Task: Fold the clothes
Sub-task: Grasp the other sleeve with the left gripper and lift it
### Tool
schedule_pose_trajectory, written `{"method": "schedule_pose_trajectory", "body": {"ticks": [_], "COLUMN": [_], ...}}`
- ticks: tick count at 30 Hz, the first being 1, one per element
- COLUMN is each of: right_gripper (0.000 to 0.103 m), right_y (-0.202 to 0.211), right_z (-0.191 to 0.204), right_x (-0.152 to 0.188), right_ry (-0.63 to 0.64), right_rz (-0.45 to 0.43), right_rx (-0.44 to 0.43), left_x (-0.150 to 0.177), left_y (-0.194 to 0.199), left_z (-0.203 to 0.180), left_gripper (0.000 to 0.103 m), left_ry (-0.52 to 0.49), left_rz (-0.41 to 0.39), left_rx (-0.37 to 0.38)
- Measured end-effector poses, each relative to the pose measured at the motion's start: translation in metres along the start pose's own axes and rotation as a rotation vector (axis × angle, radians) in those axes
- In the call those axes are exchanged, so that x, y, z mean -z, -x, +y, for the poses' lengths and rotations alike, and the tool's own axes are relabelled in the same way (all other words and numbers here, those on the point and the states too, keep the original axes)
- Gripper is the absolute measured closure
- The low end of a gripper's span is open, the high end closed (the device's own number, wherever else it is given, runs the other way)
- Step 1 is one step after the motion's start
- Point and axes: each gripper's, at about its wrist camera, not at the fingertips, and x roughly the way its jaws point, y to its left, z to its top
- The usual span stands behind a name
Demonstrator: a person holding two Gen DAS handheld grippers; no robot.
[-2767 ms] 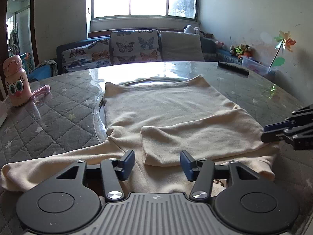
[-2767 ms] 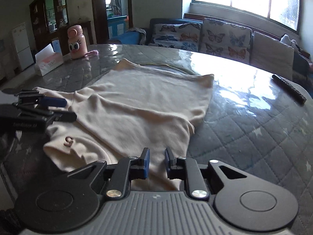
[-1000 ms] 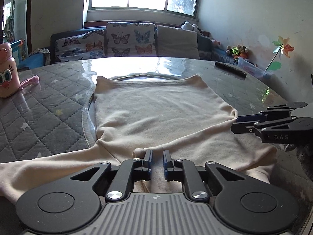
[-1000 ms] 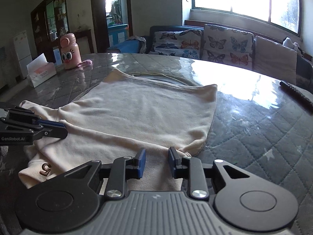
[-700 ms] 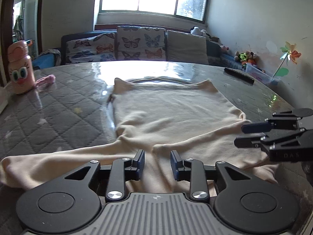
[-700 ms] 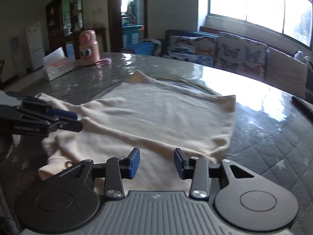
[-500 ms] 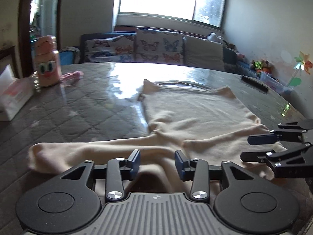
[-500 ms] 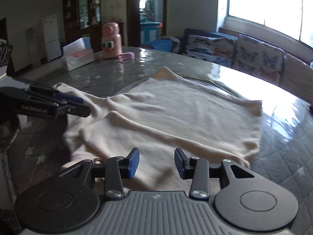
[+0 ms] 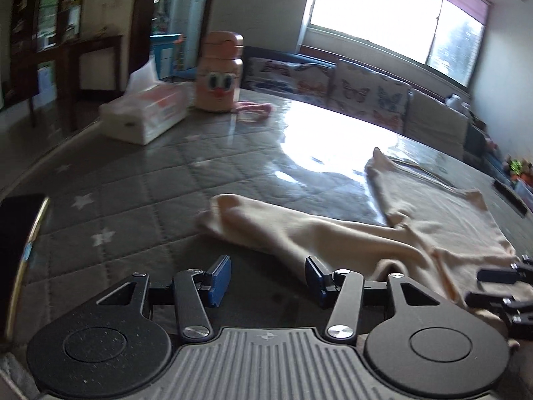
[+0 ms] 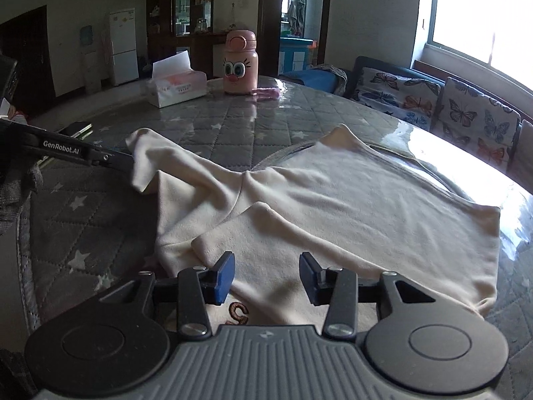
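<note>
Both jaws stand released: the left gripper (image 9: 268, 278) over bare quilted grey table cover (image 9: 133, 206), the right gripper (image 10: 266, 275) above the cream long-sleeved top (image 10: 349, 206). That top lies flat, one sleeve (image 9: 266, 223) stretched toward ten o'clock, the other folded across it.

Both views sit low over the table (image 9: 140, 180), close behind own fingers; both show the cream shirt (image 10: 349, 200) and pink bottle (image 9: 220, 73)
</note>
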Motion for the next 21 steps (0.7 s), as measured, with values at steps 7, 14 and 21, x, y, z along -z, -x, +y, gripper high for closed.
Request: {"method": "schedule_pose_trajectory", "body": {"ticks": [7,14,21], "right_gripper": [0.058,0.055,0.053], "right_y": [-0.001,-0.002,-0.003], "right_z": [0.001,-0.001,-0.003], "right_x": [0.001,0.001,0.002], "right_ry": [-0.008,-0.015,-0.029], "right_rz": [0.006,0.006,0.005], "right_rx": [0.001,-0.002,-0.007], "left_x": [-0.013,-0.024,-0.041], "left_y": [-0.012,-0.021,-0.022], "left_z": [0.016,0.021,0.017], "left_gripper": [0.057,0.088,0.1], "left_ry": [0.048,0.03,-0.066], "left_rz": [-0.018,-0.049,-0.121], "left_rx": [-0.041,-0.048,-0.105]}}
